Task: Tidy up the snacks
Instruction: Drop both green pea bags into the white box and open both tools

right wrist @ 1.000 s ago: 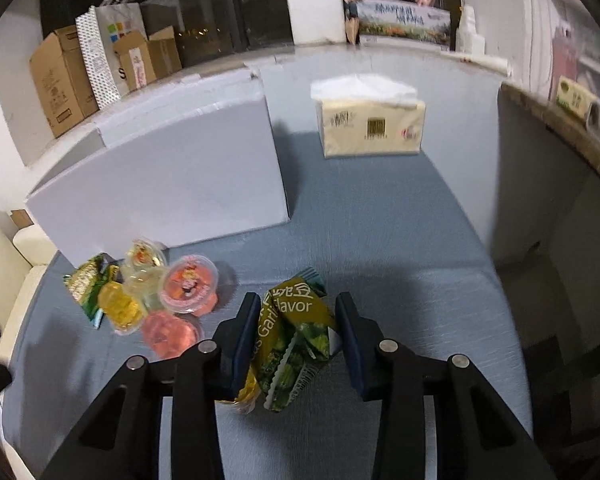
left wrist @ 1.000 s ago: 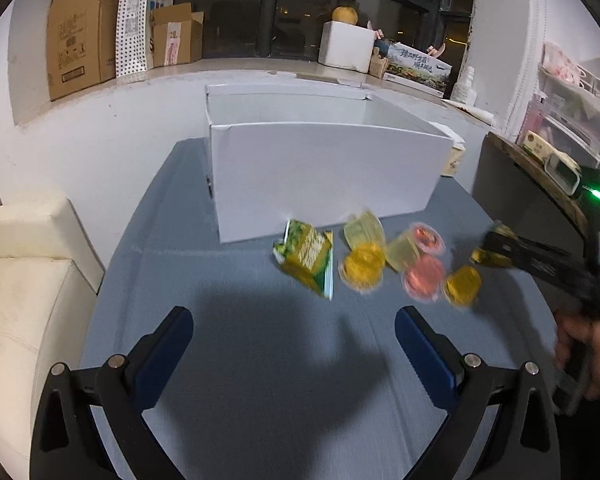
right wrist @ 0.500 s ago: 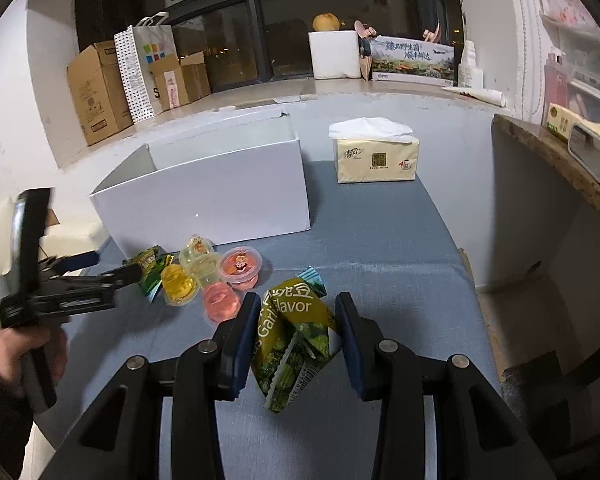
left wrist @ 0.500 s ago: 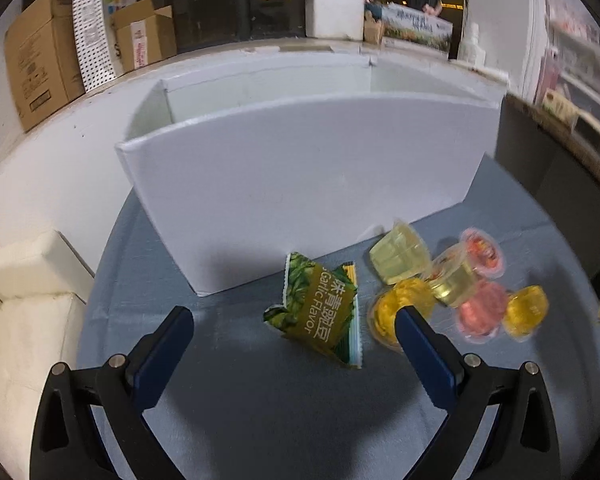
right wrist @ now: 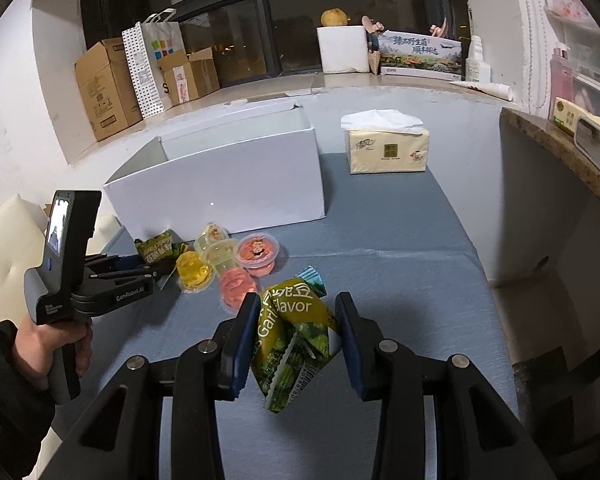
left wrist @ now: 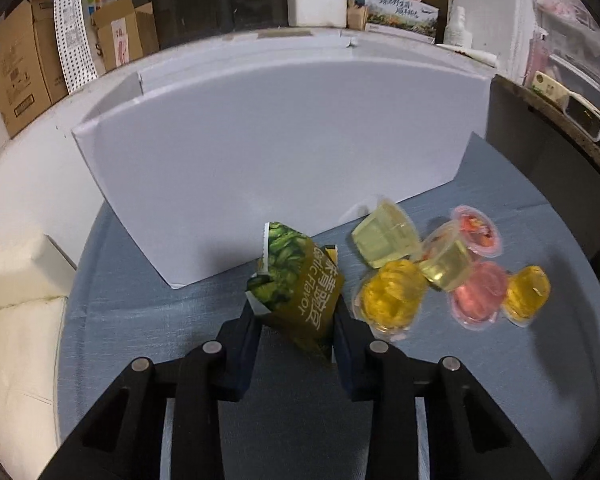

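Observation:
My left gripper (left wrist: pixel 296 320) is shut on a green garlic-flavour snack packet (left wrist: pixel 300 292) lying on the blue-grey table in front of the white box (left wrist: pixel 268 136). Seen from the right wrist, that same left gripper (right wrist: pixel 162 266) pinches the packet (right wrist: pixel 158 245) beside the jelly cups. My right gripper (right wrist: pixel 298 316) is shut on a second green packet (right wrist: pixel 296 332), held above the table. Several jelly cups, yellow (left wrist: pixel 392 300), pale green (left wrist: pixel 384 236) and pink (left wrist: pixel 480 292), sit clustered to the right of the left gripper.
The open white box (right wrist: pixel 220 176) stands behind the cups. A tissue pack (right wrist: pixel 388 148) sits at the back right of the table (right wrist: pixel 400 240). A cream sofa (left wrist: pixel 20 320) lies to the left, a dark counter (right wrist: pixel 560 152) to the right, cardboard boxes (right wrist: pixel 108 88) on the sill.
My left gripper moved forward and down to the green packet and closed its jaws on it. My right gripper drew back and rose a little with its packet still held.

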`<state>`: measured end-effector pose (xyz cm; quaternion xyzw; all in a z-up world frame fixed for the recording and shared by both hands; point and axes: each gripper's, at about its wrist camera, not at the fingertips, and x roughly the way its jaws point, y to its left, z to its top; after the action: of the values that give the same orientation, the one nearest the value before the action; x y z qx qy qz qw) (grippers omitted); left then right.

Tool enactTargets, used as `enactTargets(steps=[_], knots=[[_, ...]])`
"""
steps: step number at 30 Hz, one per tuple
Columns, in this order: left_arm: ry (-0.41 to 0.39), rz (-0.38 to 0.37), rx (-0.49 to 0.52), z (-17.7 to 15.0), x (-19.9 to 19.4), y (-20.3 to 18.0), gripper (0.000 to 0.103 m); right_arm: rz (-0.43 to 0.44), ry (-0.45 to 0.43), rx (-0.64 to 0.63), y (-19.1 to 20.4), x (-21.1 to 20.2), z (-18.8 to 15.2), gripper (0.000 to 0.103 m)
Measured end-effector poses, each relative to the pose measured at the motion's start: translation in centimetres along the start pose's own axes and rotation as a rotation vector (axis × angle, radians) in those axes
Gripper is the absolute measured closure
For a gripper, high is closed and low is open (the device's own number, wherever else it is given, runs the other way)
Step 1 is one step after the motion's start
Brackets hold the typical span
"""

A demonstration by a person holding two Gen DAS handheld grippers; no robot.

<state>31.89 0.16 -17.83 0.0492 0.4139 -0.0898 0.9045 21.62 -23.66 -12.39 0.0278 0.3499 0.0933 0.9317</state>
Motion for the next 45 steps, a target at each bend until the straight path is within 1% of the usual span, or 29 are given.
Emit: enactTargets(steps=[5, 8, 12, 14, 17, 20, 22, 25, 29, 31, 32, 33, 34, 35, 36, 39, 40, 43, 45], knots=[[-0.061, -0.021, -0.005, -0.1, -3.4, -0.1, 0.066, 0.013, -0.001, -0.005, 0.7, 0.0, 0.1, 0.061], [-0.122, -0.023, -0.003, 0.1, -6.7, -0.6, 0.066, 0.027, -0.006, -0.005, 1.1, 0.0, 0.5, 0.061], [-0.191, -0.031, -0.031, 0.9, -10.6, 0.3, 0.066, 0.047, -0.028, -0.023, 2.0, 0.4, 2.2, 0.061], [-0.23, -0.018, -0.038, 2.4, -12.6, 0.7, 0.066, 0.063, -0.042, -0.024, 2.5, 0.6, 3.7, 0.061], [-0.255, -0.014, -0.057, 5.2, -13.1, 1.8, 0.066, 0.068, -0.078, -0.053, 3.6, 1.2, 6.7, 0.061], [-0.26, -0.003, -0.079, 7.7, -12.0, 3.0, 0.066, 0.078, -0.106, -0.05, 4.4, 2.2, 10.3, 0.061], [-0.256, -0.001, -0.088, 9.2, -10.8, 3.8, 0.066, 0.106, -0.11, -0.028, 4.8, 3.4, 12.8, 0.061], [-0.229, 0.003, -0.1, 10.7, -8.7, 4.6, 0.066, 0.118, -0.106, -0.027, 5.7, 5.7, 15.9, 0.061], [-0.206, 0.02, -0.094, 11.6, -7.2, 5.2, 0.066, 0.119, -0.094, -0.049, 6.3, 8.2, 18.2, 0.061], [-0.176, 0.022, -0.094, 11.9, -6.3, 5.4, 0.061, 0.143, -0.059, -0.045, 6.3, 9.6, 19.0, 0.061], [-0.161, 0.038, -0.103, 12.0, -5.7, 5.7, 0.042, 0.143, -0.048, -0.038, 6.2, 10.1, 19.1, 0.06], [-0.155, 0.045, -0.111, 12.0, -5.3, 5.9, 0.012, 0.128, -0.041, -0.035, 6.1, 10.7, 19.3, 0.057], [-0.158, 0.049, -0.123, 12.0, -5.1, 6.2, 0.001, 0.106, -0.041, -0.029, 5.9, 11.1, 19.4, 0.038], [-0.171, 0.049, -0.134, 11.8, -5.1, 6.5, 0.0, 0.097, -0.052, -0.011, 5.5, 11.4, 19.4, 0.014], [-0.169, 0.046, -0.134, 11.7, -5.0, 6.6, 0.0, 0.105, -0.064, 0.009, 5.1, 11.3, 19.3, 0.01], [-0.16, 0.057, -0.102, 11.3, -4.7, 6.5, 0.0, 0.126, -0.043, 0.038, 4.5, 11.6, 19.1, 0.009], [-0.16, 0.065, -0.094, 11.1, -4.8, 6.4, 0.0, 0.121, -0.044, 0.027, 4.6, 11.4, 18.9, 0.008], [-0.157, 0.056, -0.093, 10.7, -5.4, 6.1, 0.0, 0.12, -0.053, 0.012, 4.7, 10.6, 18.3, 0.008], [-0.164, 0.053, -0.09, 10.2, -6.3, 5.8, 0.0, 0.144, -0.061, 0.014, 4.8, 9.5, 17.9, 0.005]])
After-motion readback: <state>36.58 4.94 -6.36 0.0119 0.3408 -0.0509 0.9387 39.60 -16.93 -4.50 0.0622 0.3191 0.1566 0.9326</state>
